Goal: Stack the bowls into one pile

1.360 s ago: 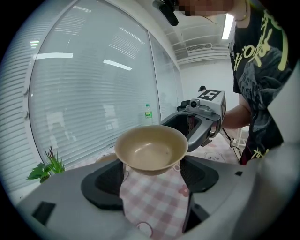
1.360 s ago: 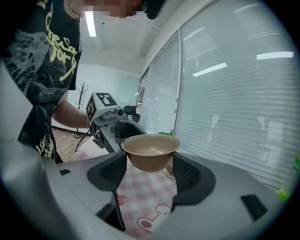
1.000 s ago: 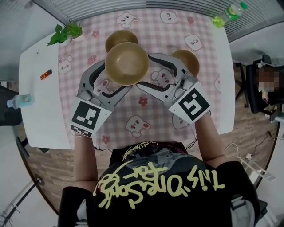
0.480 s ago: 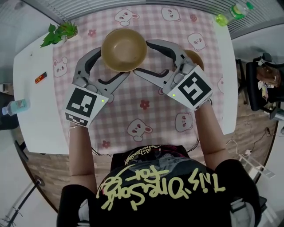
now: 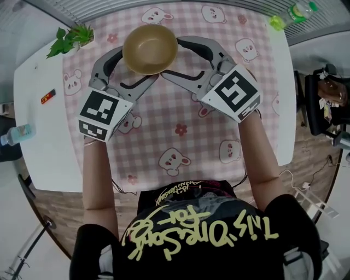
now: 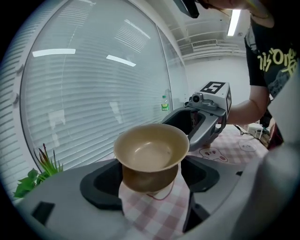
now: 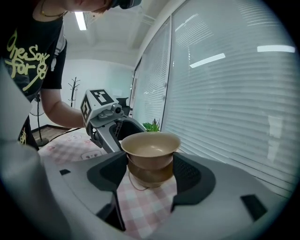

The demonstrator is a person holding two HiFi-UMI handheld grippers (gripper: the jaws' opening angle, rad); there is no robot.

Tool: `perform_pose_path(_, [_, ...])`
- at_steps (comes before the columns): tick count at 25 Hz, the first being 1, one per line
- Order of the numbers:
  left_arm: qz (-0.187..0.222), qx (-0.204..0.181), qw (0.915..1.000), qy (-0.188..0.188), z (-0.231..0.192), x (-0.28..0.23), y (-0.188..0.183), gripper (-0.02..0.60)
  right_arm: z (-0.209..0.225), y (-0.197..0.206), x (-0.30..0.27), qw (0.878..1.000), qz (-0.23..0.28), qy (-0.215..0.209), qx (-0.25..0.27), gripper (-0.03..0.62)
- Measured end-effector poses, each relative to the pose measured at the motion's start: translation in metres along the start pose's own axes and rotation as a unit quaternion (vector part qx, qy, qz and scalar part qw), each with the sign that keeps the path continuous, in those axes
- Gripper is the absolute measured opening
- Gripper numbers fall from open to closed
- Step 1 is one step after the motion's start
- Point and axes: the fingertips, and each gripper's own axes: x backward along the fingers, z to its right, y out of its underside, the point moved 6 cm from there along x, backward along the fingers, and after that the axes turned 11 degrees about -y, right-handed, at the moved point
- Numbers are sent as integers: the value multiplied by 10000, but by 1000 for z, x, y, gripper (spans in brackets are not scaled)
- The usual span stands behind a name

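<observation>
A white table [image 5: 38,109] carries a pink checked cloth [image 5: 180,117] printed with bears and flowers. A green plant [image 5: 70,39] sits at the cloth's far left corner. A green-capped bottle [image 5: 290,13] lies at the far right corner. A small red thing [image 5: 48,96] rests on the bare white left side, and a clear bottle [image 5: 16,134] lies at the left edge. Window blinds [image 6: 70,93] run behind the table
</observation>
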Motion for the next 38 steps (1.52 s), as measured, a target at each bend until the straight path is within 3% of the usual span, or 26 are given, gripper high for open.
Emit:
perform_pose_path(14, [-509,-23,9985,195,-4,-10,21,403,5,18,-18,9967,-705,-214,-334,311])
perform_pose_path(26, [-1002,-594,9932,-87,-1,-17,30,403,8,30,-20,9931,-985,-225,-588,311])
perform_pose_path(38, [-1185,-536,9912,-235,-1,-22,39,404,8,37,-20,9910,-1155,-200,-641,311])
